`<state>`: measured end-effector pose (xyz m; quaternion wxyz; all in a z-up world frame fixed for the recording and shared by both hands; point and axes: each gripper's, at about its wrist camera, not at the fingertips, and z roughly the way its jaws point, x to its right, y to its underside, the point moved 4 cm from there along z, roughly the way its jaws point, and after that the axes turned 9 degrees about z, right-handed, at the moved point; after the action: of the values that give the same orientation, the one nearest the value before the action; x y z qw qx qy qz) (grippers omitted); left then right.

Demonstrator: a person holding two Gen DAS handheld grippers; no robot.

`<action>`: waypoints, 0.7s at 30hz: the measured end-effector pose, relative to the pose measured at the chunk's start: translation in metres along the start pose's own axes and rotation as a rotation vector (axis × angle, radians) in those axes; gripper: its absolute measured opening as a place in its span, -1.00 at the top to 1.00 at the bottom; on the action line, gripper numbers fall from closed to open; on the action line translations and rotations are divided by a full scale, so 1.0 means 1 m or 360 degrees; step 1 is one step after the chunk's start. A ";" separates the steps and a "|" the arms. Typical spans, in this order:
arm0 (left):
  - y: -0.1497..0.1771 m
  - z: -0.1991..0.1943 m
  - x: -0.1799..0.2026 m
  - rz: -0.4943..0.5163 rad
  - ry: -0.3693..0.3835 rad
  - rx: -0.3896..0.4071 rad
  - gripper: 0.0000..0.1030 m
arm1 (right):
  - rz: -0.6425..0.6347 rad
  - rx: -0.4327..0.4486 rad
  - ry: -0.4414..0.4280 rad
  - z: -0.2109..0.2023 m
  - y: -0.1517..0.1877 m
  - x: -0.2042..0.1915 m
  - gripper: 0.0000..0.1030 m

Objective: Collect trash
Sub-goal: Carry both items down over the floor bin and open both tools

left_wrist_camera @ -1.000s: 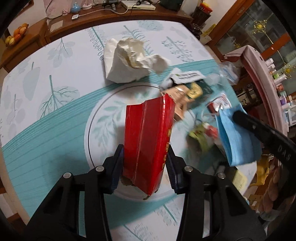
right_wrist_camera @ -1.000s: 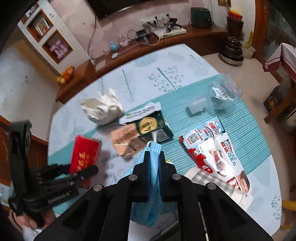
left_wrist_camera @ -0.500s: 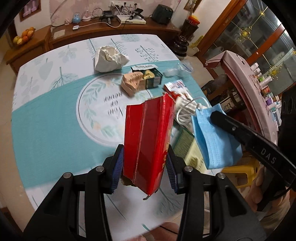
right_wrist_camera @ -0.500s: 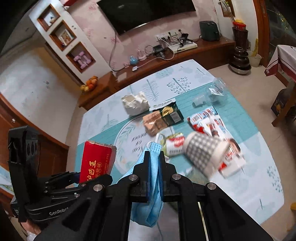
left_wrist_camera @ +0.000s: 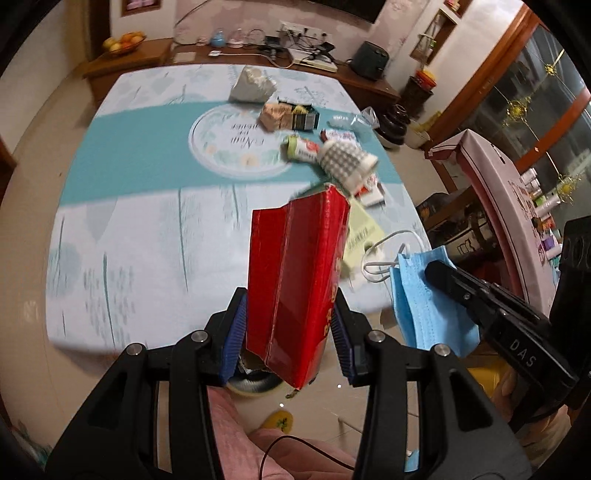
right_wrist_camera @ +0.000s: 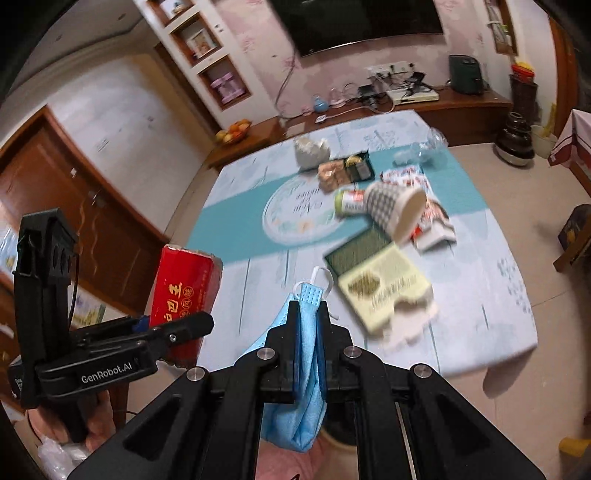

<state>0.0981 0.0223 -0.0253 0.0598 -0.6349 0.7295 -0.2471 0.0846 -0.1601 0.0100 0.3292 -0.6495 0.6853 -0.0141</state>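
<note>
Carrying two pieces of trash off the bench, presumably toward a bin not in view. Left gripper: jaws pinching the red carton, low centre of frame. Right gripper: jaws pressed together on the blue face mask, bottom centre. Best to keep both grips firm, let go only over the bin, mask straps clear. More trash waiting mid-frame: checked paper cup, yellow-green box.

A table with a pale leaf-print cloth fills the middle of a beige-tiled floor. At twelve o'clock a low wooden sideboard runs under a wall-mounted television; at ten o'clock stands a wooden door.
</note>
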 end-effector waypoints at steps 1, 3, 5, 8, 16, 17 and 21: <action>0.016 -0.004 0.007 -0.0008 -0.0019 -0.0012 0.23 | -0.0011 -0.0013 -0.0006 -0.004 0.009 0.002 0.87; 0.037 -0.007 0.014 -0.0009 -0.0046 -0.0033 0.23 | -0.0031 -0.0050 -0.0014 -0.012 0.030 0.008 0.87; 0.058 -0.010 0.021 -0.0013 -0.0056 -0.0055 0.23 | -0.0038 -0.0080 -0.0016 -0.015 0.045 0.011 0.87; 0.086 -0.012 0.029 0.0004 -0.0077 -0.0085 0.23 | -0.0037 -0.0122 -0.0012 -0.016 0.071 0.019 0.87; 0.148 0.024 0.026 0.0012 -0.0055 -0.0243 0.23 | 0.0006 -0.0230 0.0064 0.018 0.131 0.039 0.87; 0.156 0.033 0.024 0.0016 -0.0056 -0.0268 0.23 | 0.0009 -0.0246 0.0080 0.025 0.137 0.042 0.87; 0.183 0.071 0.016 0.0023 -0.0034 -0.0354 0.23 | 0.0070 -0.0346 0.0156 0.064 0.168 0.064 0.87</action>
<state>-0.0404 -0.0004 -0.1630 -0.0015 -0.6350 0.7563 -0.1575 -0.0297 -0.1655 -0.1432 0.2233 -0.6646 0.7121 0.0358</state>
